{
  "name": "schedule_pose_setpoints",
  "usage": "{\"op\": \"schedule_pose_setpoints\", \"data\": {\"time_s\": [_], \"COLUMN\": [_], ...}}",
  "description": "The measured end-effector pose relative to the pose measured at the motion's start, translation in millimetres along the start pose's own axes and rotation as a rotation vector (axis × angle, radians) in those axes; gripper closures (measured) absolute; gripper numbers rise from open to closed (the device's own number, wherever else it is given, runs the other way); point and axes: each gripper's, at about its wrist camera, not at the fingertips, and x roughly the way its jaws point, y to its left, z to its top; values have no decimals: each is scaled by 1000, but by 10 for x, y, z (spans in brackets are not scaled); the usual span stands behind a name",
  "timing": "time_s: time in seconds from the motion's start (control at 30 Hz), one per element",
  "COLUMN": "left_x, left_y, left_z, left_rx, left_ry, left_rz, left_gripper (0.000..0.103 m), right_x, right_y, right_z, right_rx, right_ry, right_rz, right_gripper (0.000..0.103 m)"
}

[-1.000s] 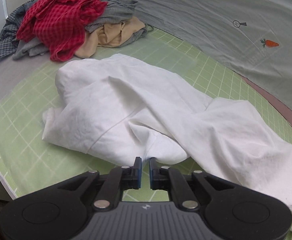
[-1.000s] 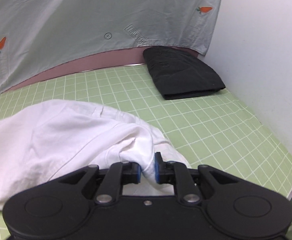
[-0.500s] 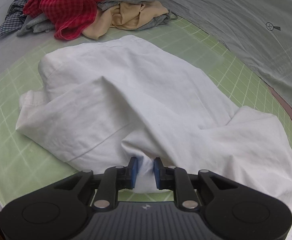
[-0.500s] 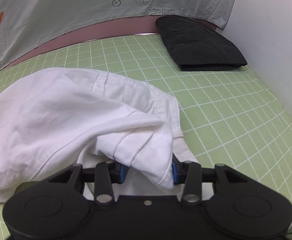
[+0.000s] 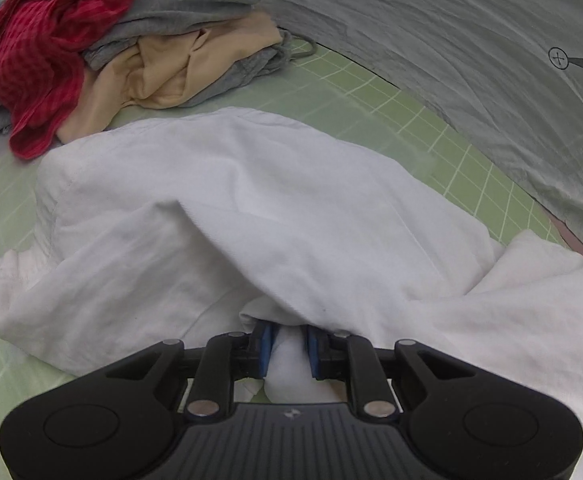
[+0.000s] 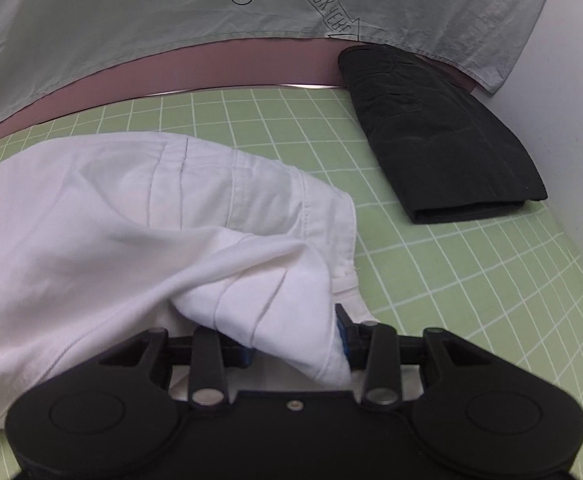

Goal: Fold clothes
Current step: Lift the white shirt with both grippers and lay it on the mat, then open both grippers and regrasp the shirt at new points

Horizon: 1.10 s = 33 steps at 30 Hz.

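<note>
Mat [image 5: 443, 128]: green with a white grid, filling the lower part of both views under all the cloth.

Sheet [image 6: 131, 20]: grey, printed with small marks and an orange carrot, hung across the top of both views; a mauve band shows below its hem in the right view.

Shirt [image 5: 251, 208]: white, rumpled, spread over the centre of the mat in the left view; in the right view [image 6: 131, 216] it fills the left and centre, a stitched band toward the middle. Its near edge is raised in a fold toward each camera.

Pile [image 5: 91, 40]: unfolded clothes at upper left of the left view, red checked on top, grey and beige beneath, lying just beyond the shirt.

Black garment [image 6: 439, 136]: folded flat, upper right of the right view, apart from the shirt.

Left gripper [image 5: 287, 348]: bottom centre, blue pads clenched on a bunch of shirt.

Right gripper [image 6: 295, 340]: bottom centre, jaws set wider, a thick fold of shirt grasped between them.
</note>
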Motion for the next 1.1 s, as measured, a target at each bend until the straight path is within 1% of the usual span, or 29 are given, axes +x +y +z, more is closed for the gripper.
{"op": "schedule_pose_setpoints", "data": {"time_s": [0.07,0.13,0.17,0.2,0.23,0.27,0.3,0.37,0.43,0.5,0.57,0.67,0.77,0.9,1.0,1.1], "left_x": [-17,-115,-174,-237,-309,-388,-467,-618,-745,-836,-883,-852,-804,-619,-401,-147], "left_y": [-124,-168,-167,-149,-116,-67,-17,74,151,159,139,56,-35,-201,-361,-487], "left_z": [93,120,116,99,76,46,15,-48,-76,-75,-57,11,85,260,450,643], "left_rx": [4,3,0,-5,-15,-31,-48,-74,-64,-37,-12,-1,6,27,57,72], "left_ry": [-17,-36,-44,-51,-63,-80,-97,-131,-162,-186,-203,-202,-198,-193,-183,-155], "left_rz": [-1,-10,-19,-34,-42,-42,-42,-41,-45,-50,-52,-67,-84,-84,-73,-50], "left_gripper": [84,81,80,73,66,50,35,24,17,9,6,5,5,5,5,5], "right_x": [7,-84,-143,-203,-262,-323,-387,-509,-624,-728,-787,-767,-664,-385,-153,79], "right_y": [59,83,89,94,100,98,69,-35,-137,-199,-216,-178,-95,57,176,296], "right_z": [93,87,67,47,27,5,-21,-55,-70,-44,36,187,340,539,691,843], "right_rx": [-19,-45,-57,-68,-80,-86,-73,-21,41,86,97,97,95,100,104,108], "right_ry": [1,-15,-27,-38,-50,-64,-80,-95,-120,-164,-208,-237,-225,-183,-148,-114], "right_rz": [-12,-24,-30,-36,-42,-46,-38,12,60,61,56,64,89,123,145,167], "right_gripper": [63,57,44,25,16,6,3,0,0,0,0,0,0,0,0,1]}}
